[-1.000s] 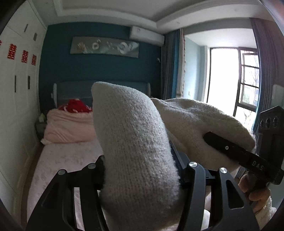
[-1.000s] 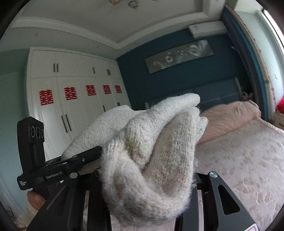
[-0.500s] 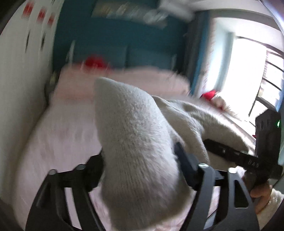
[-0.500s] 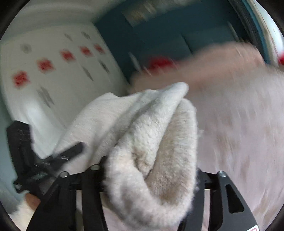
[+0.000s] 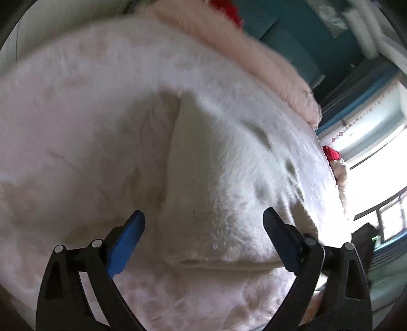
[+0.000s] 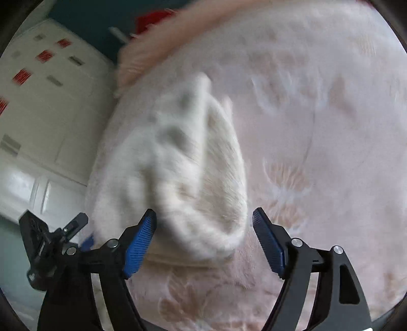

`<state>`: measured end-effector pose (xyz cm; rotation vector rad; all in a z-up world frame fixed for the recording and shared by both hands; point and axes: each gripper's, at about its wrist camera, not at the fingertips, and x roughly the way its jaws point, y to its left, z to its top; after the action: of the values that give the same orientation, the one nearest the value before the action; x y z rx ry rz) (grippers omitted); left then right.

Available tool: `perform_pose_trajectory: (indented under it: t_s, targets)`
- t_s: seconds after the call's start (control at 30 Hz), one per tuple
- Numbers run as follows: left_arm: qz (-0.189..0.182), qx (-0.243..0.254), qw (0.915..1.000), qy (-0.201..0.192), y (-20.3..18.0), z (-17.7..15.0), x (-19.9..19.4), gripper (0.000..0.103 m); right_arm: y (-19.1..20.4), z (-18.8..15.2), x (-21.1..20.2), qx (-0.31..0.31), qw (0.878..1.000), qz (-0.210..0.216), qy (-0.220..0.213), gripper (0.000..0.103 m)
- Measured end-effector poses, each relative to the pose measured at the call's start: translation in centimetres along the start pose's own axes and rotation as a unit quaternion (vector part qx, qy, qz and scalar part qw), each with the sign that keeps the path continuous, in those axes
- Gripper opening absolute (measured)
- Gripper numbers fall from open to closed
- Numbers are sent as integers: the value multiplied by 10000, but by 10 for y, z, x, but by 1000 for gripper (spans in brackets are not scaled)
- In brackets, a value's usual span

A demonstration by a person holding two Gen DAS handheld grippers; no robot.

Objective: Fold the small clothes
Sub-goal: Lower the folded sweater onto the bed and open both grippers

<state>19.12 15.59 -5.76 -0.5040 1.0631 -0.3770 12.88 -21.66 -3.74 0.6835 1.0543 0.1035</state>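
A cream knitted garment (image 5: 229, 183) lies folded on the pale pink bed sheet (image 5: 76, 107); it also shows in the right wrist view (image 6: 188, 183), blurred by motion. My left gripper (image 5: 203, 224) is open just above its near edge, the blue pads (image 5: 127, 242) clear of the cloth. My right gripper (image 6: 203, 221) is open over the garment's near end, with nothing between its fingers. The left gripper's body (image 6: 48, 244) shows at the lower left of the right wrist view.
A pink duvet (image 5: 254, 53) lies rolled at the head of the bed, with a red item (image 5: 226, 10) beyond it. White wardrobe doors (image 6: 45, 107) stand along the bed's left side. A bright window (image 5: 381, 165) is on the right.
Both grippers swung down from holding the garment up in the air to the bed. Both have opened and let the garment go; it now lies on the sheet.
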Motion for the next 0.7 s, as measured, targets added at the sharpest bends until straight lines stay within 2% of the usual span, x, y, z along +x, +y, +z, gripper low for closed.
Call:
perform_pose_trajectory:
  t_s: [0.03, 0.07, 0.1, 0.13, 0.2, 0.27, 0.33, 0.4, 0.43, 0.47, 0.53, 0.6, 0.63, 0.67, 0.7]
  targets:
    - [-123, -235, 9994, 199, 5, 0, 14, 86, -7, -2, 12, 247, 9994, 212, 120, 69]
    - [-222, -324, 9988, 278, 7, -1, 21, 76, -10, -2, 17, 370, 9987, 339, 127, 42]
    - [-201, -330, 9987, 323, 7, 0, 25, 65, -9, -1, 19, 420, 9977, 502, 146, 38]
    - [-149, -257, 9993, 245, 3, 0, 22, 54, -3, 2, 17, 350, 9983, 439, 124, 25]
    - [-170, 70, 9998, 99, -10, 3, 7, 45, 32, 11, -5, -431, 9988, 198, -157, 24]
    - [-4, 509, 9986, -110, -28, 5, -15, 44, 69, 12, -31, -1318, 9901, 0, -476, 24]
    - [153, 579, 9981, -117, -29, 5, -20, 46, 81, 8, -34, -1722, 9842, -141, -396, 26]
    - [427, 510, 9976, 213, -19, -3, 0, 48, 65, -3, -10, -1662, 9851, -443, 4, 32]
    - [559, 508, 9965, 351, -14, -7, 10, 53, 53, -10, 5, -1572, 9851, -636, 292, 38]
    - [625, 533, 9960, 345, -10, -14, 16, 54, 33, -19, 20, -1300, 9874, -728, 531, 51]
    - [579, 602, 9964, 110, -12, -21, 6, 54, 15, -24, 3, -622, 9971, -352, 242, 53]
    - [631, 585, 9963, 67, -16, -21, -7, 54, 17, -27, -28, -444, 9974, -557, -140, 49]
    - [644, 628, 9959, -40, -20, -20, -18, 53, 28, -28, -50, -614, 9949, -660, -460, 41]
    - [679, 705, 9950, -182, -24, -21, -27, 52, 38, -28, -64, -812, 9924, -639, -668, 25]
    - [790, 823, 9928, -361, -29, -21, -36, 52, 52, -28, -75, -1087, 9882, -662, -849, 18]
